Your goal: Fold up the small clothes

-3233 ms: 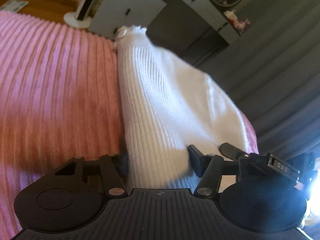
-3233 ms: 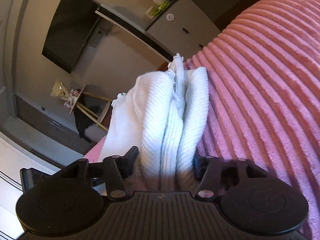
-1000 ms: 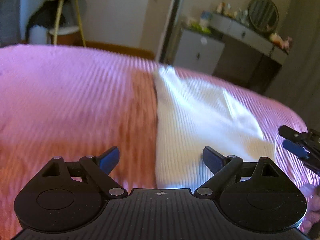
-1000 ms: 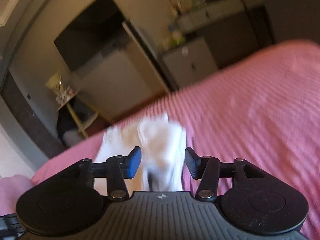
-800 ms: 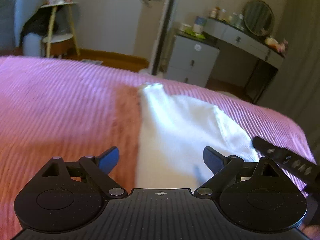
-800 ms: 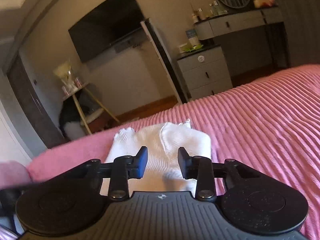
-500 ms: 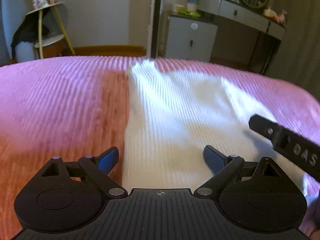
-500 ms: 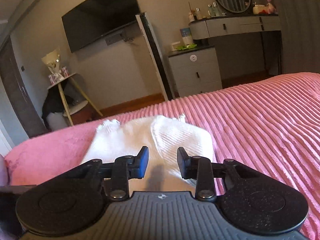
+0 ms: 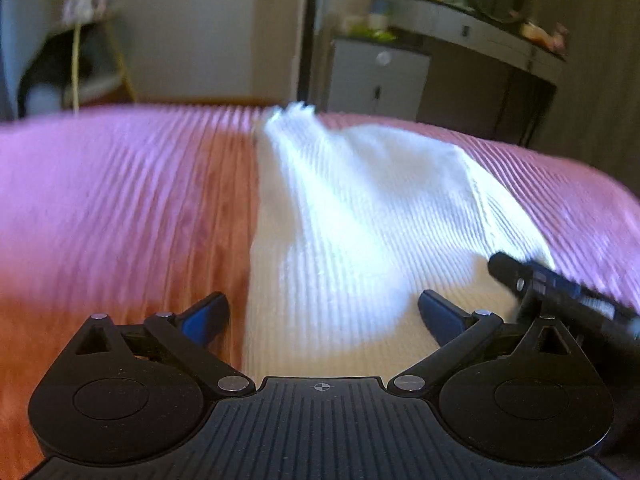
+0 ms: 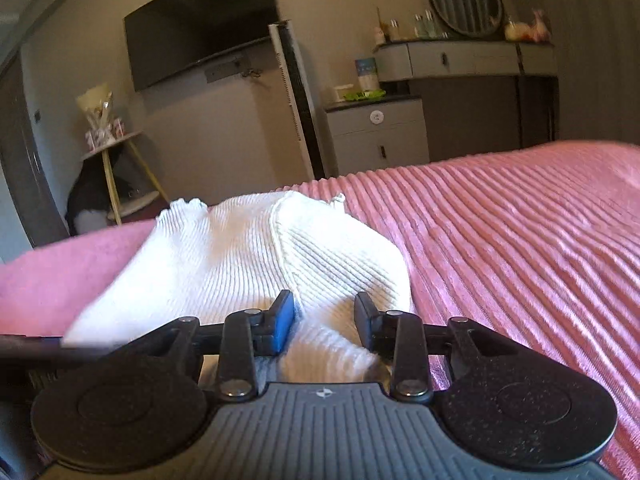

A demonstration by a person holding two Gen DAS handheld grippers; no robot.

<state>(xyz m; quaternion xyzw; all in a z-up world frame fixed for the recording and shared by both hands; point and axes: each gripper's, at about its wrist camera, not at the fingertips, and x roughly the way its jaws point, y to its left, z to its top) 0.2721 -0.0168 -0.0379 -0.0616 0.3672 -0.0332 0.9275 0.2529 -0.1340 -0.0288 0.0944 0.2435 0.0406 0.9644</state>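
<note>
A white ribbed knit garment (image 9: 360, 220) lies folded on the pink ribbed bedspread (image 9: 120, 200). It also shows in the right wrist view (image 10: 240, 264), with a folded flap on its right side. My left gripper (image 9: 324, 316) is open wide over the garment's near edge, empty. My right gripper (image 10: 324, 320) is partly open, its jaws on either side of a raised fold at the garment's near end, not clamped on it. The right gripper's finger (image 9: 560, 284) shows at the right of the left wrist view.
The pink bedspread (image 10: 520, 260) stretches to the right. Beyond the bed stand a grey cabinet (image 10: 378, 136), a dressing table with a round mirror (image 10: 466, 0), a wall TV (image 10: 200, 24) and a small side table (image 10: 116, 160).
Both grippers have let go of the garment, which now lies flat. They drew back and levelled out. The right jaws opened slightly over the last half second.
</note>
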